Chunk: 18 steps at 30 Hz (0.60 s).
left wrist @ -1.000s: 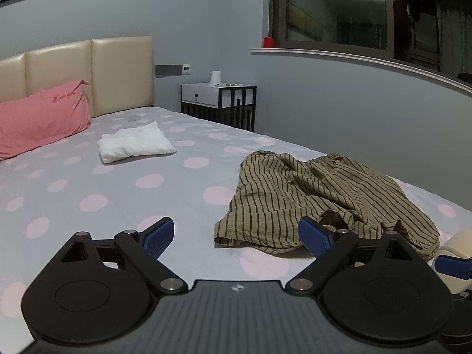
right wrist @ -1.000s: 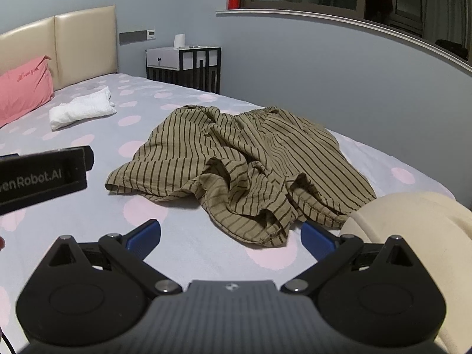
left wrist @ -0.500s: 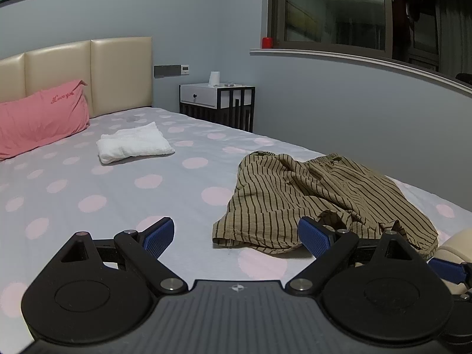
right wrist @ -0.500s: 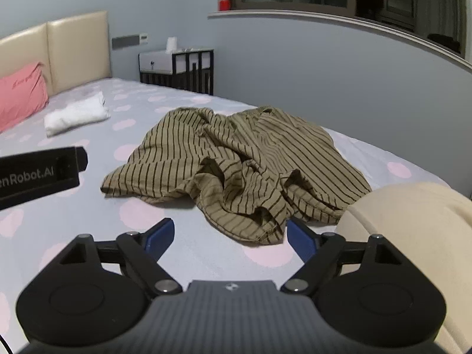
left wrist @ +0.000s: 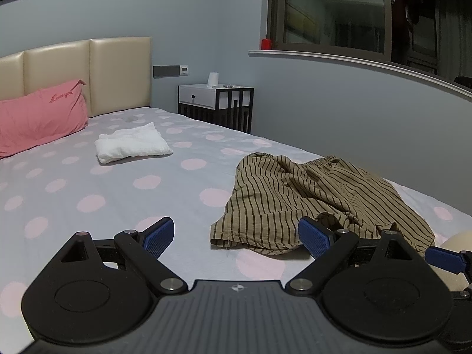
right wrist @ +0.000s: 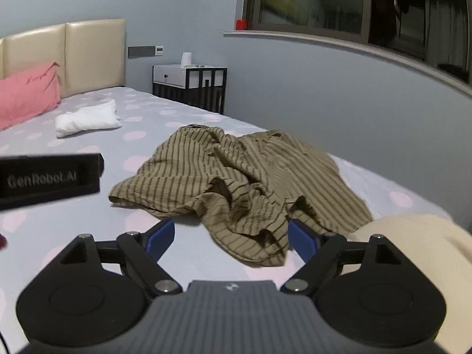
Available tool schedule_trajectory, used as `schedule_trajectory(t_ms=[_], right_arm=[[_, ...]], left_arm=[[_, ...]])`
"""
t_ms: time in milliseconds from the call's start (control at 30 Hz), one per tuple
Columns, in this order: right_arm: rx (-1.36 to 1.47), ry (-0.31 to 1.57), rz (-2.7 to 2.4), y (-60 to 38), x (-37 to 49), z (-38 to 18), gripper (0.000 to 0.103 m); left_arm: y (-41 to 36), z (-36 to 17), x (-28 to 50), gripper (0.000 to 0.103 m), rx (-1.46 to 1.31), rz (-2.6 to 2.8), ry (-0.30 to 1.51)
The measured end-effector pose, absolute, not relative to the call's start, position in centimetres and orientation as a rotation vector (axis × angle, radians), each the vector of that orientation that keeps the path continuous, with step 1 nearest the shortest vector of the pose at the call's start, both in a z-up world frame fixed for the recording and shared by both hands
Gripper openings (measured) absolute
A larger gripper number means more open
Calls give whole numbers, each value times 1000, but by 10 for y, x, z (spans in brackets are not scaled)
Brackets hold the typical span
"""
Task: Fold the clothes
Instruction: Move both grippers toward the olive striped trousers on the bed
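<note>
We saw the striped garment [left wrist: 318, 197] lying crumpled on the bed [left wrist: 118, 194], in the centre-right of the left wrist view and across the middle of the right wrist view [right wrist: 242, 183]. Its nearest hem hung low in the right frame, between the two blue pads but touched by neither.

Our left gripper [left wrist: 236, 236] sat at the bottom of its frame with jaws spread wide and nothing between them; the garment's lower corner lay just beyond its right pad. Our right gripper [right wrist: 231, 234] was likewise spread, its jaws opening a little, with only the loose hem of the cloth lying on the bed in the gap. In the left view one blue finger of the right gripper showed at the far right edge [left wrist: 445, 258].

A folded white cloth [left wrist: 132, 143] rested in the upper left part of the bed, well apart from the garment. A pink pillow [left wrist: 38, 115] leaned on the headboard [left wrist: 118, 73] at the left edge. A nightstand [left wrist: 215, 103] stood beside the bed near the upper middle. A cream fabric mass [right wrist: 419, 253] filled the lower right of the right view, just beside the garment; we could not tell what it was
</note>
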State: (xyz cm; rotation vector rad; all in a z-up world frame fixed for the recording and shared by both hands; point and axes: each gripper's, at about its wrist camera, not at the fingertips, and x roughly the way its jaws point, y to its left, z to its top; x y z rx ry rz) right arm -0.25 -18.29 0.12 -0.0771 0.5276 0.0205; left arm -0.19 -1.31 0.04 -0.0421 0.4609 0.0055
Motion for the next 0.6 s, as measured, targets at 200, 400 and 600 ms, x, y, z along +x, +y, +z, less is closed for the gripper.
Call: schedule_trajectory(t_ms=[200,400,600], right_arm=[[-54,549,1,-185,-2,-5,99],[-55,546,10,-181,-2,-9,102],[-47,575,20,-181,0,-12,102]], left_arm=[[-14,1,-2,92,-36,0,461],[-14,1,-3,92,-36,-5,468],[-14,0,-2,92,-35,-1,474]])
